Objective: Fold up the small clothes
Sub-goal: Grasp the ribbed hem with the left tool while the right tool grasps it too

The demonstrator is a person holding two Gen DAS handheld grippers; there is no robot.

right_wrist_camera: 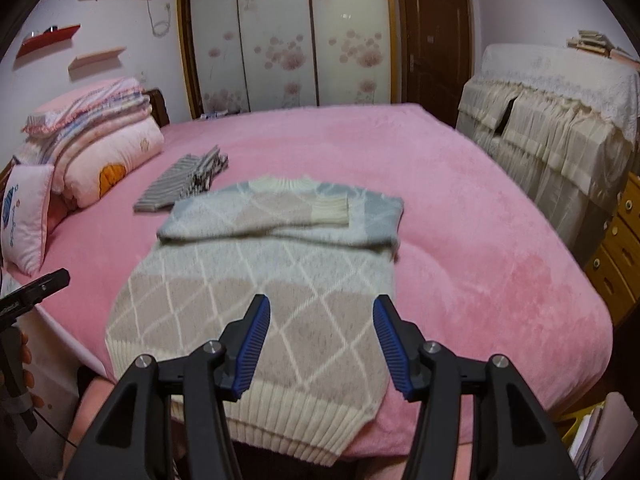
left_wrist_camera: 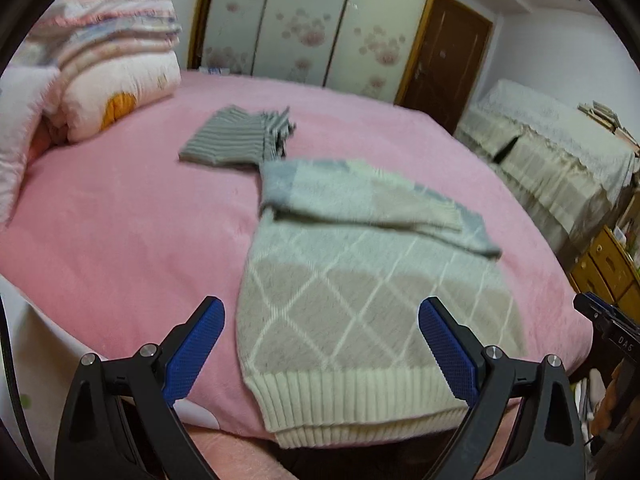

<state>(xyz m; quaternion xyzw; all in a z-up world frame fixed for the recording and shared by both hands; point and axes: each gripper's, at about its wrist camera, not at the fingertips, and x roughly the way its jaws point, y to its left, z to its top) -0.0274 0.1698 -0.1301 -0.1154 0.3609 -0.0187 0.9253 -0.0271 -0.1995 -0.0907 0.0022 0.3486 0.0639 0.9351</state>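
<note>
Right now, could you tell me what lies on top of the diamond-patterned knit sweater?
Its own sleeves lie folded across the chest of the diamond-patterned knit sweater. The chest beneath them is covered. Nothing else rests on it.

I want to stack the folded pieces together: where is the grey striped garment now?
The grey striped garment lies folded on the pink bed, just beyond the argyle sweater's far-left corner, near the stacked quilts.
</note>
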